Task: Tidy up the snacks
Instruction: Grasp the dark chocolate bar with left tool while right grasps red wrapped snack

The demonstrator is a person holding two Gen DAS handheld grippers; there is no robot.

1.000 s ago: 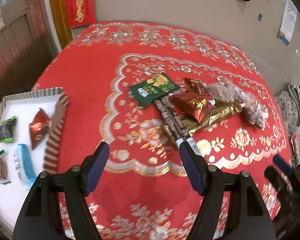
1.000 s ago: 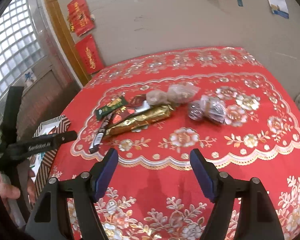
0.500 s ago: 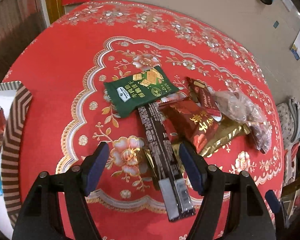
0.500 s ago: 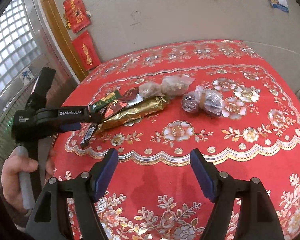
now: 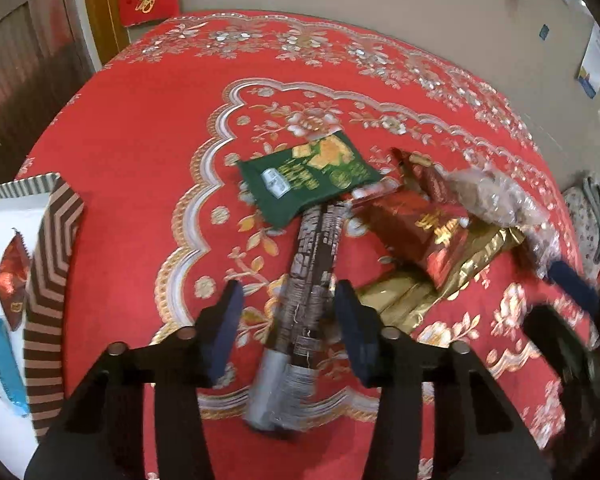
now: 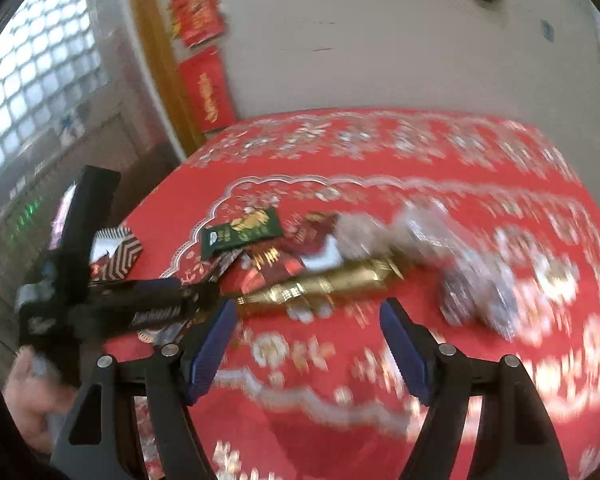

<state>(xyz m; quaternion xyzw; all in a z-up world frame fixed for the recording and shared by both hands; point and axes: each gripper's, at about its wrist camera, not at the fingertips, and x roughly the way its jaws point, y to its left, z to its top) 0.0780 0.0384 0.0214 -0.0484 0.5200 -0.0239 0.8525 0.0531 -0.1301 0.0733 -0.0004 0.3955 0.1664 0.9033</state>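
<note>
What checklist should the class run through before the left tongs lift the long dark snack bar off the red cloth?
1. Long dark snack bar between the left tongs: ok.
2. Pads pressing the bar: not ok; jaws closing, gaps show on both sides.
3. Bar free of neighbours: not ok; its far end lies under the green packet.
4. Gold packet outside the jaws: ok, beside the right finger.
5. Striped tray has room: ok, white floor shows.
6. Right tongs clear of the bar: ok, open and empty.

Red tablecloth [image 5: 140,128] with gold-silver floral border covers the whole table. Red paper hangings [image 6: 208,88] on the beige wall [image 6: 360,40] past the far left corner, beside a wooden frame [image 6: 160,52]. Glass-block window [image 6: 36,76] further left.
</note>
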